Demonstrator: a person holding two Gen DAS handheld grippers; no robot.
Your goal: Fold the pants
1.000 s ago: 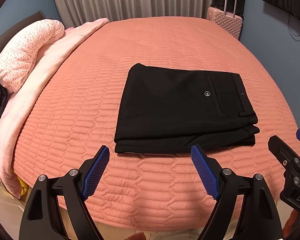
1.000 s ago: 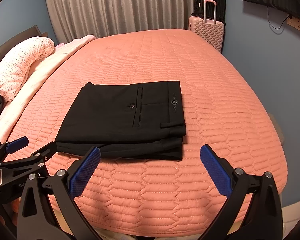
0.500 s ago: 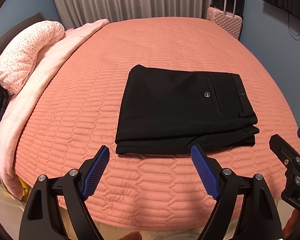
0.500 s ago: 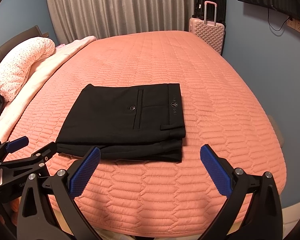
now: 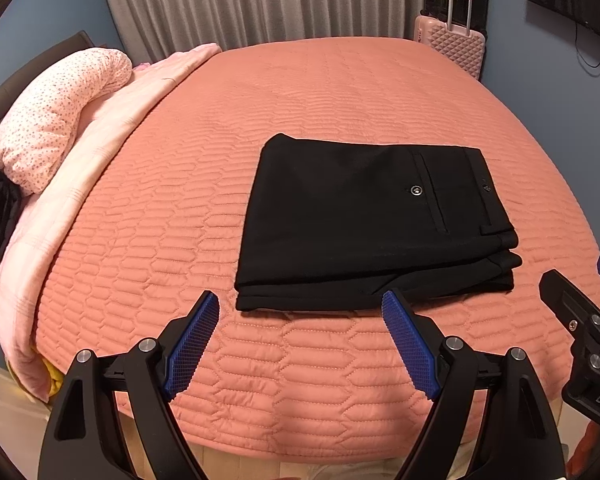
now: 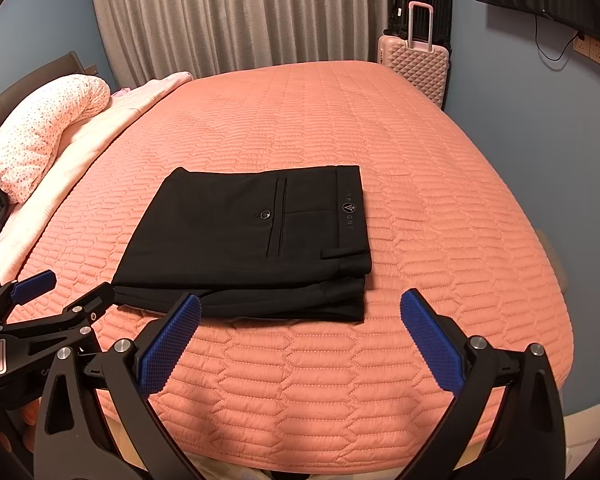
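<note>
The black pants (image 5: 364, 220) lie folded into a flat stack on the salmon quilted bed (image 5: 300, 92), waistband to the right, back pocket button up. They also show in the right wrist view (image 6: 252, 240). My left gripper (image 5: 300, 320) is open and empty, held just short of the stack's near edge. My right gripper (image 6: 300, 320) is open and empty, near the stack's near right corner. Each gripper shows in the other's view: the right one (image 5: 576, 300) at the right edge, the left one (image 6: 60, 296) at the left edge.
A pink dotted pillow (image 5: 56, 112) and a pale pink blanket (image 5: 112, 132) lie along the bed's left side. A pink suitcase (image 6: 416, 64) and a black one (image 6: 420, 4) stand by the grey curtain (image 6: 236, 12). A blue wall is on the right.
Both views have pulled back and lifted slightly from the bed. The pants have not moved and both grippers stay open.
</note>
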